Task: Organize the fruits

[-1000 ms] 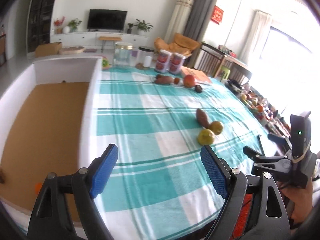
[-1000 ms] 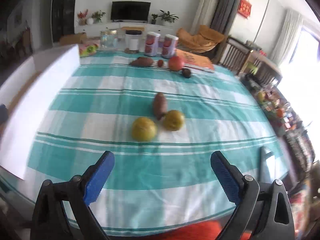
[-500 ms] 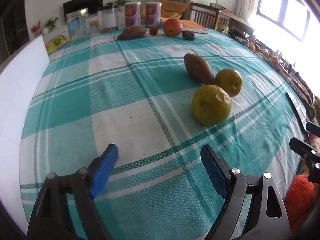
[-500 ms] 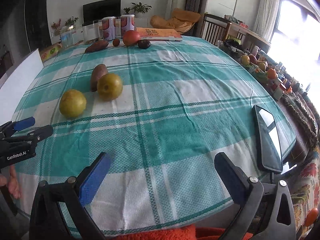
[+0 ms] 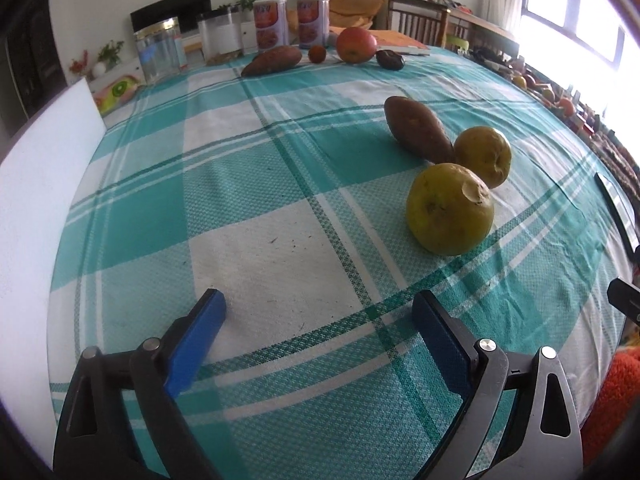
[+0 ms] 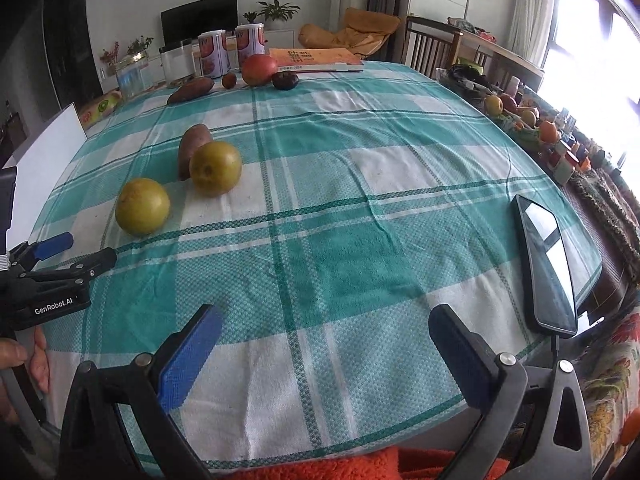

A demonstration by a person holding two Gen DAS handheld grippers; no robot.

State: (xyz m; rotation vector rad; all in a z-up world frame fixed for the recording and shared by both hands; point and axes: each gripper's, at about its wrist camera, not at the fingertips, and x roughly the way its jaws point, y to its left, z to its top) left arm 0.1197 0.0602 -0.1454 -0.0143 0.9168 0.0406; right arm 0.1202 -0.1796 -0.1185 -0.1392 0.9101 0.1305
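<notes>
Two yellow-green round fruits lie on the checked tablecloth: the near one (image 5: 450,209) (image 6: 142,206) and the far one (image 5: 483,157) (image 6: 215,167), which touches a brown sweet potato (image 5: 418,129) (image 6: 192,149). At the far edge lie a second sweet potato (image 5: 273,61) (image 6: 191,89), a small red fruit (image 5: 317,54), a red apple (image 5: 356,45) (image 6: 259,69) and a dark fruit (image 5: 389,59) (image 6: 285,80). My left gripper (image 5: 318,316) is open and empty, low over the cloth, short and left of the near fruit; it also shows in the right wrist view (image 6: 72,250). My right gripper (image 6: 325,336) is open and empty near the front edge.
A white box wall (image 5: 44,200) stands along the table's left side. Two red cans (image 5: 272,24), a glass jar (image 5: 159,56) and an orange book (image 6: 316,58) stand at the far edge. A black phone (image 6: 548,268) lies at the right edge.
My left gripper has swung from over the white box to the cloth and closed in on the near yellow fruit. My right gripper has drawn back and turned right.
</notes>
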